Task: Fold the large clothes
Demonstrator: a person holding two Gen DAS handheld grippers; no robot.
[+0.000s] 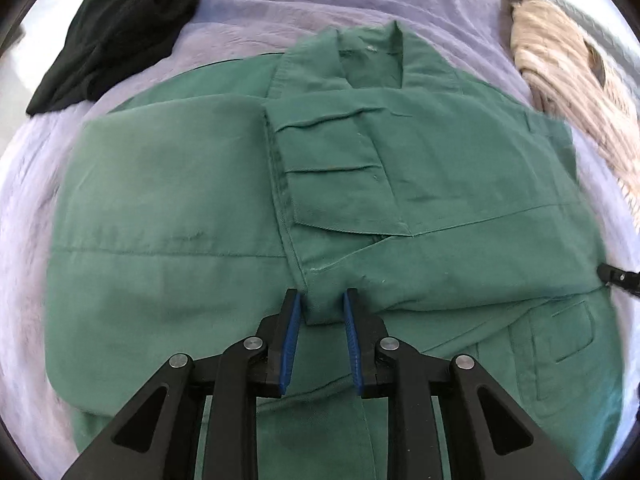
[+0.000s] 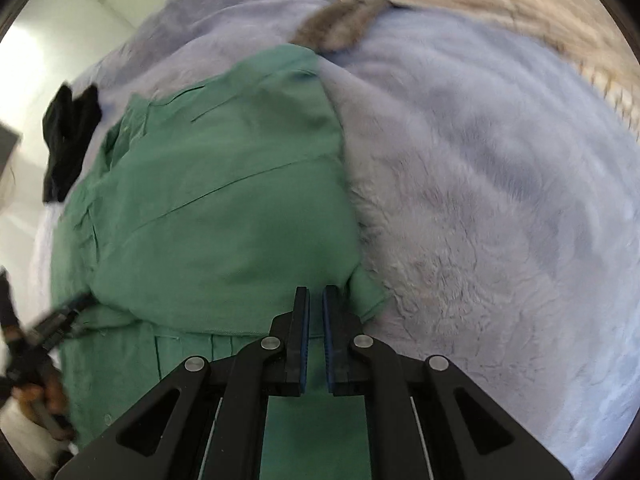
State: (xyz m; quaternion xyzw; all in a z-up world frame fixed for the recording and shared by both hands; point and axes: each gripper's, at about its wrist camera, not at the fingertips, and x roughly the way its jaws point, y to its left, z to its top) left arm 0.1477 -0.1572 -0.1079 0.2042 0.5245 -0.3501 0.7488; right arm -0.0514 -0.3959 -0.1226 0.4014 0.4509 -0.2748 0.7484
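The large green cotton shirt (image 1: 224,200) lies partly folded on the fluffy lavender blanket (image 2: 500,200). The left gripper (image 1: 320,304) pinches a fabric fold; the right gripper (image 2: 316,300), nearly pressed together, nips the shirt's edge.

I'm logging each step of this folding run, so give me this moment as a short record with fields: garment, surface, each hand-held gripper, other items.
garment: green jacket, collar away from the left camera, partly folded
surface: pale lilac fluffy blanket
left hand-held gripper: a fold of the jacket's fabric held between the blue pads
right hand-held gripper: pads nearly together at the jacket's edge; whether they pinch fabric is unclear
other items: black garment beyond the jacket on the left; cream ribbed knit on the right
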